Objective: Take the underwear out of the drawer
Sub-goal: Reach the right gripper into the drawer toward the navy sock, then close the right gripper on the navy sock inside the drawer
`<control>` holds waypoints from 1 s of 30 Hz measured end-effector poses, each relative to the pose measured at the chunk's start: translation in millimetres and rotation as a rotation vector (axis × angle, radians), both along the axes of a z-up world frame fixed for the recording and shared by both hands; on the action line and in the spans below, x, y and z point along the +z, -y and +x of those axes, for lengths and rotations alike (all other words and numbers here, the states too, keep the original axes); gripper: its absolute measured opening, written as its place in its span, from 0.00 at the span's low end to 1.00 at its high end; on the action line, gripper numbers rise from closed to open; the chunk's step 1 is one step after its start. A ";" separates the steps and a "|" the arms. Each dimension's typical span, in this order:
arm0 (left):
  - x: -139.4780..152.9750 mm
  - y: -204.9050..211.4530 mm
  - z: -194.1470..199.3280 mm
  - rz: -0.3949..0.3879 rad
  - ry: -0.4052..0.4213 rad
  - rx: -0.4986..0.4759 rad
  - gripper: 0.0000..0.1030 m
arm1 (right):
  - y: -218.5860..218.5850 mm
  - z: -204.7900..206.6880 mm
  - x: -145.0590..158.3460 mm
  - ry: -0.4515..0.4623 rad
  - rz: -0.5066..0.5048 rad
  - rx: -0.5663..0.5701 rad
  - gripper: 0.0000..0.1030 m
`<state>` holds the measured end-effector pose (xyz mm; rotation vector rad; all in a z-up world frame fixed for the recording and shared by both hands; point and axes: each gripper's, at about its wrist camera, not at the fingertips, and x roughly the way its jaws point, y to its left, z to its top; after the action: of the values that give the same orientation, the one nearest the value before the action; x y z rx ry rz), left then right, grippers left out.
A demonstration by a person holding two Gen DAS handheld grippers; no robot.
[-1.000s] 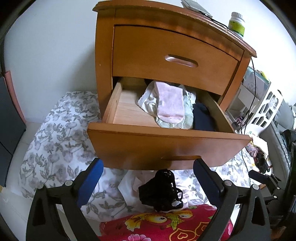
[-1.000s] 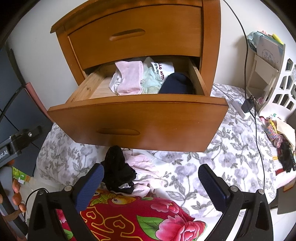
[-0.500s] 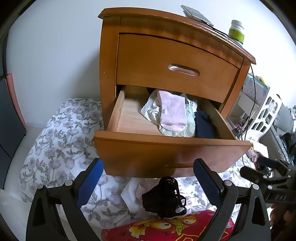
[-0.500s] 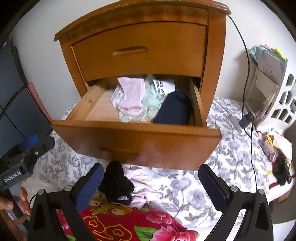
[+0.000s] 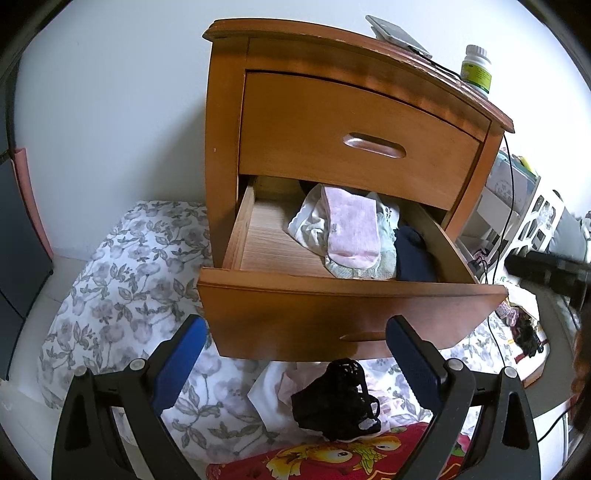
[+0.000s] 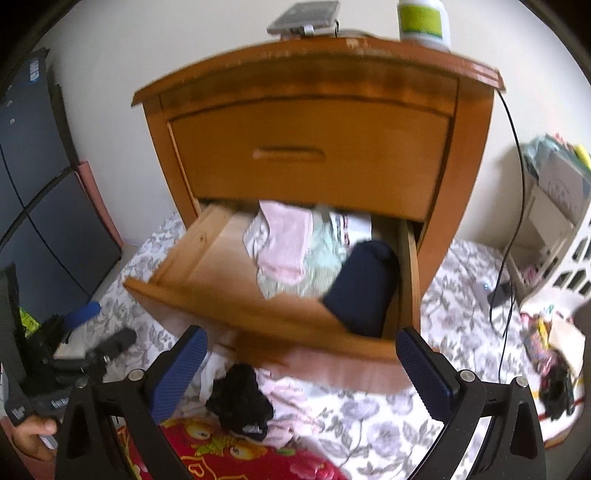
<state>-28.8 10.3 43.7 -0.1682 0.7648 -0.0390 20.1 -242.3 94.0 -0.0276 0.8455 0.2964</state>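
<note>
The lower drawer [image 5: 332,310] [image 6: 236,314] of a wooden nightstand stands pulled out. Inside lie pink underwear [image 5: 351,232] [image 6: 284,243] on top of pale green and white pieces [image 5: 369,271] [image 6: 325,258], with a dark navy piece [image 5: 413,254] [image 6: 362,288] at the right. Black lace underwear [image 5: 340,398] [image 6: 240,398] lies on the floral bedding below the drawer front, on top of pale pink and white garments. My left gripper [image 5: 295,354] is open and empty, in front of the drawer front. My right gripper [image 6: 301,362] is open and empty, above the drawer's front edge.
The upper drawer [image 5: 354,144] is closed. A phone [image 5: 399,35] and a white bottle [image 5: 476,72] rest on the nightstand top. A black cable [image 6: 517,177] hangs down the right side. A white shelf [image 6: 554,221] stands right. A red floral cloth [image 6: 240,454] lies nearest me.
Both grippers have risen and drawn back, so the nightstand top now shows. The right view is blurred from motion and looks down into the drawer. Both grippers remain open.
</note>
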 end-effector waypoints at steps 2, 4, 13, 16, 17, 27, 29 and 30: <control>0.0 0.2 -0.1 0.001 -0.002 0.000 0.95 | 0.8 7.2 9.0 0.015 0.007 0.004 1.00; -0.6 -0.1 1.6 -0.001 -0.007 -0.002 0.95 | 1.7 14.8 16.1 0.024 0.017 0.009 1.00; -7.2 3.6 4.6 0.004 -0.020 -0.027 0.95 | 10.3 56.2 29.9 0.026 -0.002 -0.006 1.00; -10.6 4.3 6.1 0.003 -0.028 -0.032 0.95 | 9.0 72.9 24.8 -0.001 -0.004 -0.002 1.00; -10.6 3.9 6.4 0.002 -0.028 -0.035 0.95 | 8.6 78.2 22.1 -0.011 -0.004 -0.001 1.00; -19.2 4.7 10.2 0.000 -0.044 -0.060 0.95 | 9.4 143.9 -39.8 -0.280 -0.018 -0.019 0.93; -20.6 4.4 11.0 0.001 -0.046 -0.067 0.95 | 10.9 153.6 -51.4 -0.329 -0.029 -0.035 0.90; -21.1 4.7 11.8 0.002 -0.047 -0.070 0.95 | 11.2 158.2 -57.3 -0.355 -0.034 -0.038 0.88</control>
<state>-17.0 5.6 22.6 -0.1406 0.8176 -0.1007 178.3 -253.4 36.6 0.0101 1.2021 0.2551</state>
